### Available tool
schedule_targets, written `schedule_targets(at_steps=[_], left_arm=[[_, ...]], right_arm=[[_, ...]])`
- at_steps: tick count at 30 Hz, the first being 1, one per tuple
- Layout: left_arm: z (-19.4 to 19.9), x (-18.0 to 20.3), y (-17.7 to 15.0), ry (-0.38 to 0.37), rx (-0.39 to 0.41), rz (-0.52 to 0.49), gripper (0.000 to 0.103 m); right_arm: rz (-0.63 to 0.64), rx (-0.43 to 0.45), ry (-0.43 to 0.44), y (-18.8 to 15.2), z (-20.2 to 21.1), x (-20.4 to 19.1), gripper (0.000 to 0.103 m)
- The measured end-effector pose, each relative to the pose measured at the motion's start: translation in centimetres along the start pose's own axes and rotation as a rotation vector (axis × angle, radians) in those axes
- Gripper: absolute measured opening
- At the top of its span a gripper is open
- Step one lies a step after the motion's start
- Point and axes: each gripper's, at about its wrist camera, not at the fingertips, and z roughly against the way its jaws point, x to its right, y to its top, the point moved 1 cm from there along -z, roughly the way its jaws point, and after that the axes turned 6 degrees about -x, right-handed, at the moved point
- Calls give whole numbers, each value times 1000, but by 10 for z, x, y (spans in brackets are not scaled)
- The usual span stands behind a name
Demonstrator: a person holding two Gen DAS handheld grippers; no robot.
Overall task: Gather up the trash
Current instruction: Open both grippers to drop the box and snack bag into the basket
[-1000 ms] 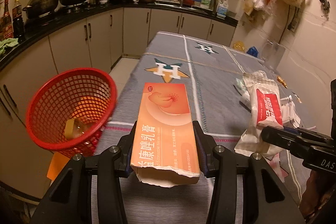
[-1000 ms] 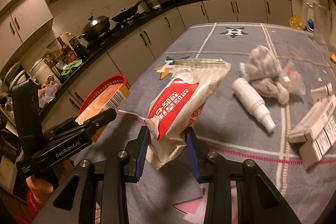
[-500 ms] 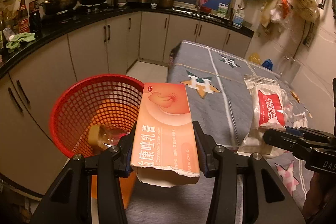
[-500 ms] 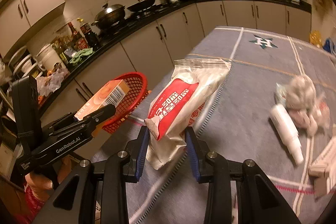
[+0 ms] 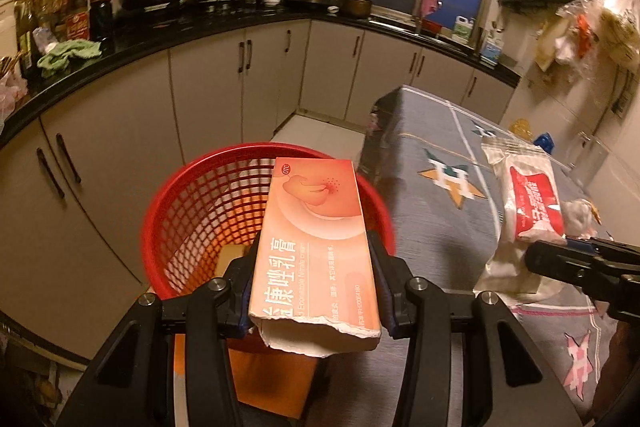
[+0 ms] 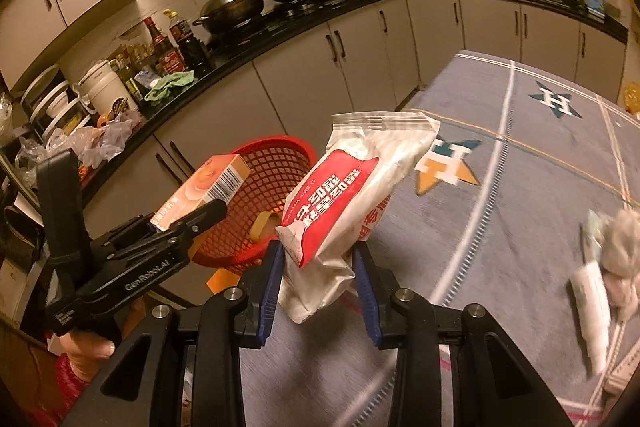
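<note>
Above the red mesh wastebasket (image 5: 188,227), the left gripper (image 5: 314,263) is clamped part-way open on an orange ointment carton (image 5: 316,247), its pads pressing the carton's long sides; the torn, open end of the carton faces the camera and its far end reaches out over the basket's rim. A yellowish piece of trash (image 5: 232,255) lies at the bottom of the basket, which stands on the floor between the kitchen cabinets (image 5: 120,147) and the edge of the table, covered by a grey cloth with star emblems (image 5: 440,211). To the right, over that table edge, the right gripper (image 6: 318,267) is closed on the lower part of a white wet-wipes pack with a red label (image 6: 340,195), which stands tilted up between the blue-lined fingers (image 6: 270,275). From the right wrist view the left gripper (image 6: 192,217) and its carton (image 6: 208,183) sit just beside the basket (image 6: 272,199), with a hand (image 6: 86,347) below it on the handle. Further right on the cloth lie a white tube-shaped bottle (image 6: 592,291) and a crumpled wad of tissue (image 6: 622,247), both blurred.
</note>
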Motion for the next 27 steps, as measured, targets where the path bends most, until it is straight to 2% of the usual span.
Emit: schedule_targets(at_steps=[16, 27], left_arm=[[-27, -41, 16, 54, -29, 60, 45], [-35, -53, 18, 63, -36, 81, 45]], right_arm=[[84, -63, 12, 44, -59, -26, 39], [150, -109, 13, 52, -89, -38, 39]])
